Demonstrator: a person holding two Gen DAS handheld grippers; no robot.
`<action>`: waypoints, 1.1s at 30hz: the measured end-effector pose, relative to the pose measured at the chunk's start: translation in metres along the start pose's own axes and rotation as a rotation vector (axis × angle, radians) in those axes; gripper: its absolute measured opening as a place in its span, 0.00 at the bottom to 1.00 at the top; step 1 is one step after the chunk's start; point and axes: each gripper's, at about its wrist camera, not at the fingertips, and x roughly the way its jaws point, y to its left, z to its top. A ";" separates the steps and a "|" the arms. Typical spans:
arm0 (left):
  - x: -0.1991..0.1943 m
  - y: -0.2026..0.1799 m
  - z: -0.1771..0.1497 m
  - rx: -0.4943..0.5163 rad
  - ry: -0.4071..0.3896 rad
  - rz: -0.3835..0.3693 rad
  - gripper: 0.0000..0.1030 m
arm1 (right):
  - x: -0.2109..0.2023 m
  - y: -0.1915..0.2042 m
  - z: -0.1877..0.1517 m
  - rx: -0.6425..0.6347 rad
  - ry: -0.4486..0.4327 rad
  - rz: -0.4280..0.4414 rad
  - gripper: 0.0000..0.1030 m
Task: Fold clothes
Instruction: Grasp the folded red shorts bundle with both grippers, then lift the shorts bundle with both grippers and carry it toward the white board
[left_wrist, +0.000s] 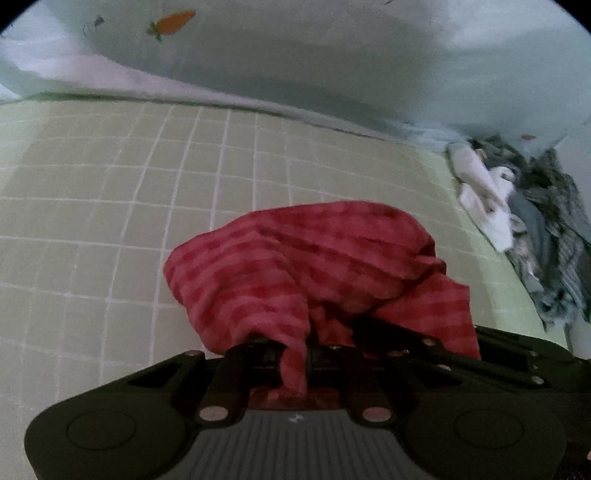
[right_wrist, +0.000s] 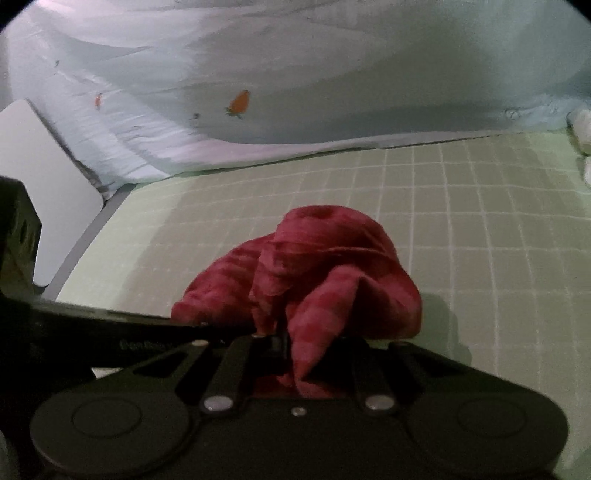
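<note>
The left hand-held gripper (left_wrist: 295, 354) is clamped on a bunched red checked cloth (left_wrist: 314, 266), a strip of the fabric pinched between its closed jaws and hanging down toward the camera. The right hand-held gripper (right_wrist: 291, 343) is likewise closed on the same red checked cloth (right_wrist: 314, 273), which rises crumpled just ahead of it above the green gridded mat (right_wrist: 461, 229). A heap of grey and white clothes (left_wrist: 517, 221) lies at the mat's right edge. Behind the mat is a pale blue sheet (right_wrist: 295, 74) printed with carrots.
</note>
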 end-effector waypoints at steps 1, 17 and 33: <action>-0.010 -0.001 -0.004 0.009 -0.019 0.003 0.11 | -0.008 0.005 -0.003 -0.003 -0.009 0.000 0.11; -0.118 0.031 -0.086 0.012 -0.154 0.111 0.11 | -0.059 0.076 -0.070 0.029 -0.067 0.053 0.11; -0.158 0.011 -0.115 -0.138 -0.222 0.252 0.11 | -0.075 0.096 -0.051 -0.108 -0.057 0.170 0.12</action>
